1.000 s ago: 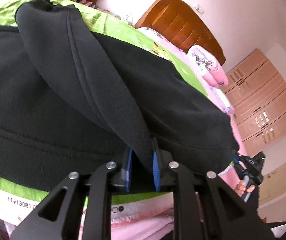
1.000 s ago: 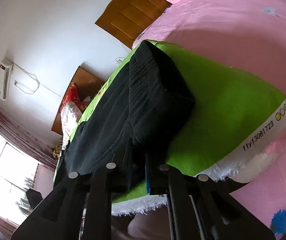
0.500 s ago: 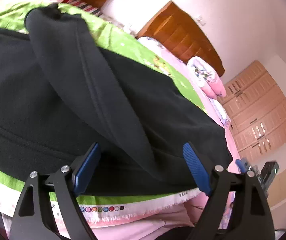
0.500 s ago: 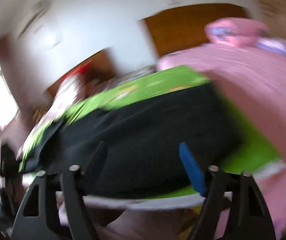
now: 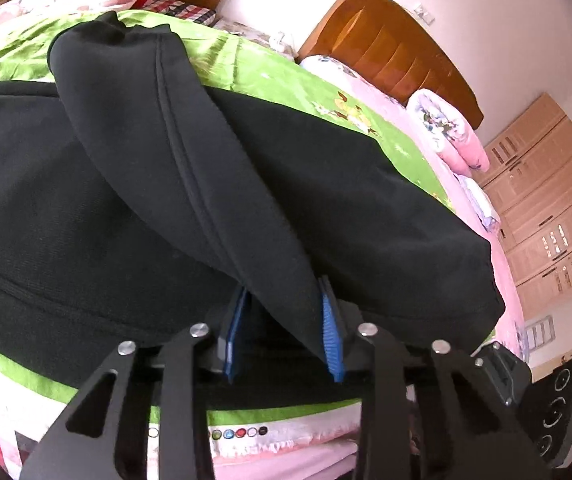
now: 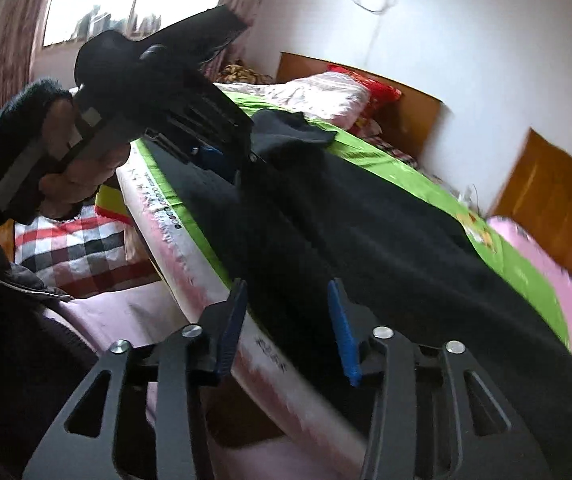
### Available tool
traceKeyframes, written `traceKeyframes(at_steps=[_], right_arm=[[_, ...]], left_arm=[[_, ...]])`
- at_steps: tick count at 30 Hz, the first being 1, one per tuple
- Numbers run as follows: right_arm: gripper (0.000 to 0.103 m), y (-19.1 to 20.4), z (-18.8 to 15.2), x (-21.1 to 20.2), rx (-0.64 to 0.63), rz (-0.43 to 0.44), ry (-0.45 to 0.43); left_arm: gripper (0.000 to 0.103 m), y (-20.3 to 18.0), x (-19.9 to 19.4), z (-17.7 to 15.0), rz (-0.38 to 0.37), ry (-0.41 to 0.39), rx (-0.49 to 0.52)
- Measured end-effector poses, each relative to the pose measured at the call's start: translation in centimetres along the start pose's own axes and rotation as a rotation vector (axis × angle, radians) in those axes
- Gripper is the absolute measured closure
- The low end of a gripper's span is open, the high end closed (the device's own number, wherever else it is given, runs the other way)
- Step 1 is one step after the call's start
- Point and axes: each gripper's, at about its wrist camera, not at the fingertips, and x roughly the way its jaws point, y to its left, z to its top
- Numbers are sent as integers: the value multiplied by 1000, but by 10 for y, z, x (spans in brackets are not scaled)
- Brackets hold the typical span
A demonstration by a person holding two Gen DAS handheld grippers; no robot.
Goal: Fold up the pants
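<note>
A: Pants (image 5: 245,184) first. Where do they lie?

B: Black, spread flat on the green sheet (image 5: 286,80) over the bed, their long axis running along the near edge. One flap of the cloth is drawn across the rest, slantwise, and its point comes down into the left gripper (image 5: 283,332).

A: So the left has hold of them?

B: Its jaws are closing, narrow already, with that tip of cloth between the blue pads (image 5: 332,340). Both pads look to be against the fabric, so I judge it a grip.

A: And the right gripper (image 6: 290,324)?

B: Its jaws are closing too, about a third apart. The pants' near edge lies just ahead of them and partly between, at the sheet's white selvedge (image 6: 205,276). I see no pad pressing on cloth, so nothing is held there yet.

A: Which hand is better placed for the next move?

B: The right hand sits at one end of the garment, looking down its length toward the left gripper, which shows in the right wrist view in the person's hand (image 6: 73,160). The left already has its corner. My guess is the right must close on the edge before it, then both carry the cloth over.

A: Anything in the way?

B: Pink bedding (image 5: 454,136) and a wooden headboard (image 5: 390,40) lie well beyond. A checked cloth (image 6: 81,248) sits below the bed edge. None blocks the fold.
</note>
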Motion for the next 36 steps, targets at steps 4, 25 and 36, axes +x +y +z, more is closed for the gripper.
traceKeyframes(at_steps=[4,25,36], right_arm=[[77,4,3,14,-19,-60,10],[96,19,-19,7,-49,-154,-24],[44,-24,-42,-35,189,-57,-35]], left_arm=[[83,2,-7,1,-48,-16,-14],[84,8,-10,-10,-69,-14,-32],[59,9,-10,-17,-115,-37,-44]])
